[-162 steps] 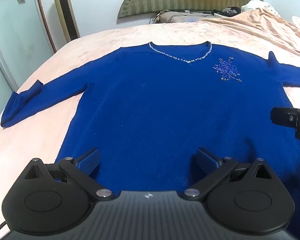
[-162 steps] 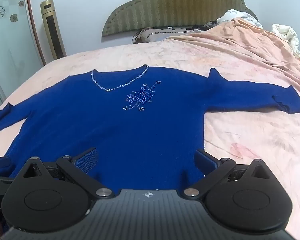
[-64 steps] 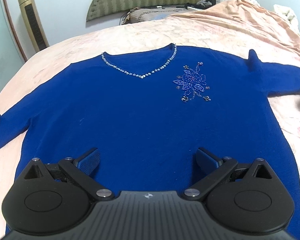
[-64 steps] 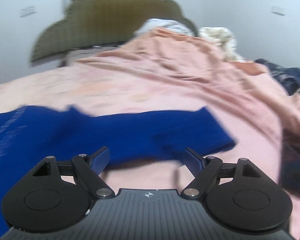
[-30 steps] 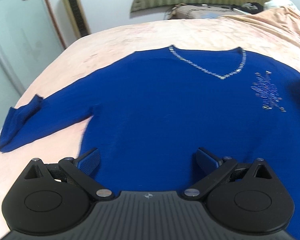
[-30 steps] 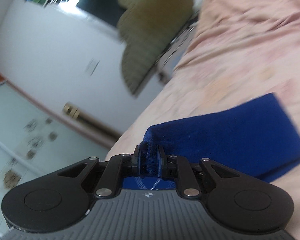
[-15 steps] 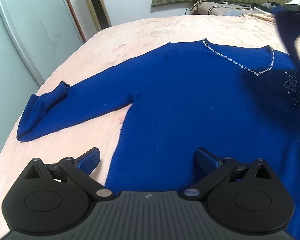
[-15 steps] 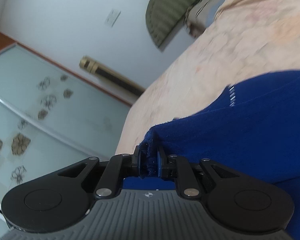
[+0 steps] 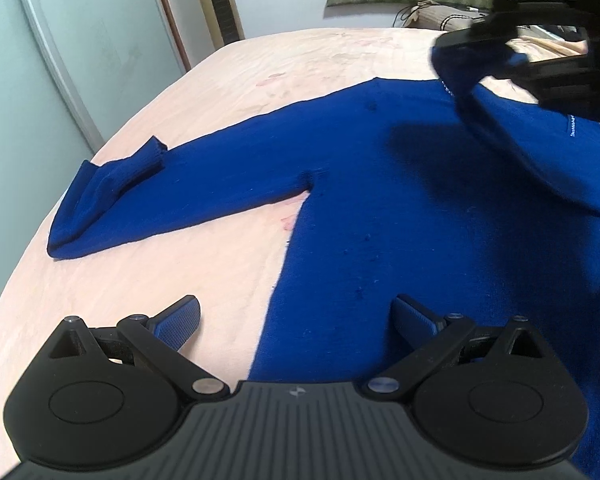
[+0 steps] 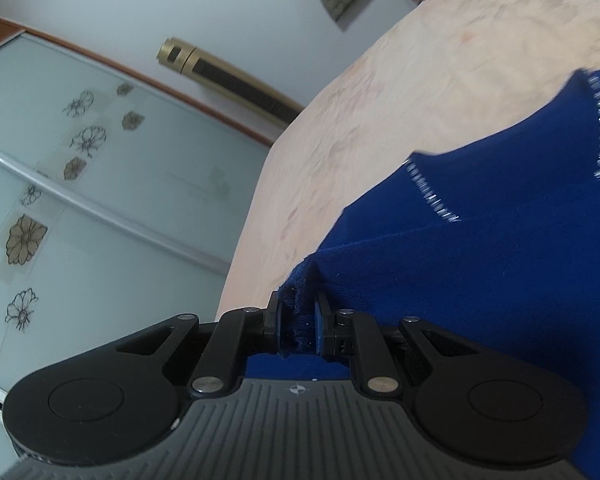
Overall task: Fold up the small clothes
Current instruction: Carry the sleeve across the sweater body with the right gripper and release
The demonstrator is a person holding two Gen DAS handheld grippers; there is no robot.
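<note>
Left wrist view: right tongs [image 9: 496, 54] pinch one sleeve cuff [image 10: 298, 312] over the blue sweater [image 9: 420, 208], upper right; left tongs [image 9: 296, 322] gape empty, other sleeve [image 9: 148, 196] unfolded.

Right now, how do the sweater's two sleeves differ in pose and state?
The left sleeve lies flat on the pink bedspread, stretched outward with its cuff folded back; the right sleeve is lifted off the bed and drawn across the sweater's body. The left sleeve is untouched, the open left tool being well short of it; the right sleeve's end is pinched in the right tool. Both are the same deep blue knit.
</note>
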